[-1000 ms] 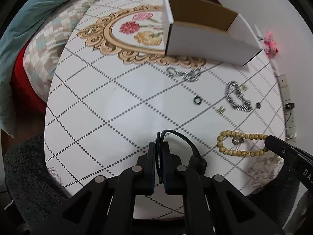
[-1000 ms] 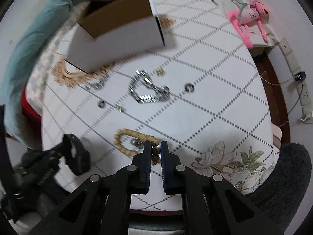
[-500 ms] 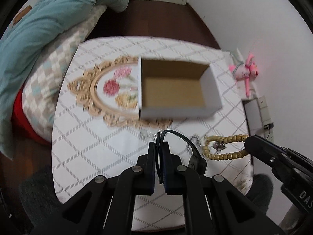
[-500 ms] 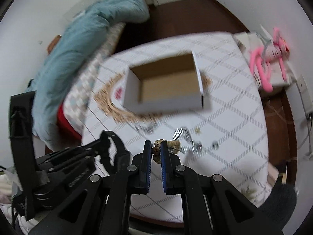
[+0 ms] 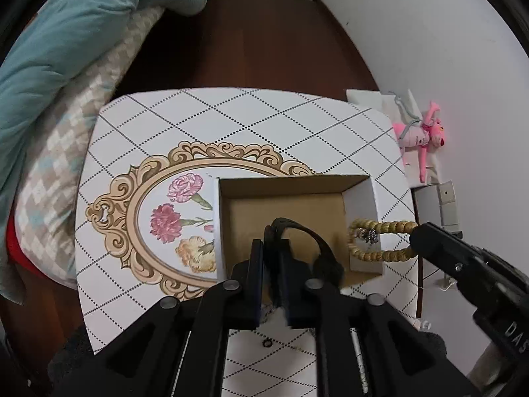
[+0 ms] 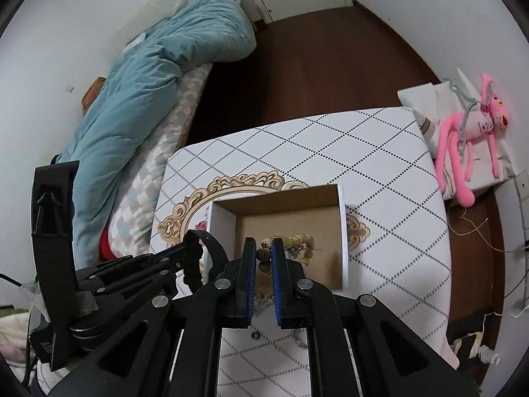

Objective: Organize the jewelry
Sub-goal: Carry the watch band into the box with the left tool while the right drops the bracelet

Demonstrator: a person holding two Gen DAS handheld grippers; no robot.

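Note:
An open white cardboard box (image 5: 287,208) with a brown inside sits on the white diamond-patterned table (image 5: 231,122); it also shows in the right wrist view (image 6: 287,225). My left gripper (image 5: 271,248) is shut on a black band (image 5: 304,231) and holds it above the box. My right gripper (image 6: 263,254) is shut on a tan bead bracelet (image 6: 294,243) and holds it above the box. The bracelet (image 5: 380,226) hangs at the box's right wall in the left wrist view.
A small dark ring (image 5: 266,343) lies on the table near the front edge. A pink plush toy (image 6: 476,132) lies on a white stand to the right. A bed with a teal duvet (image 6: 158,76) is on the left.
Both grippers have lifted from the table and moved forward over the box, carrying the black band and the bead bracelet. The other jewelry has dropped out of view below.

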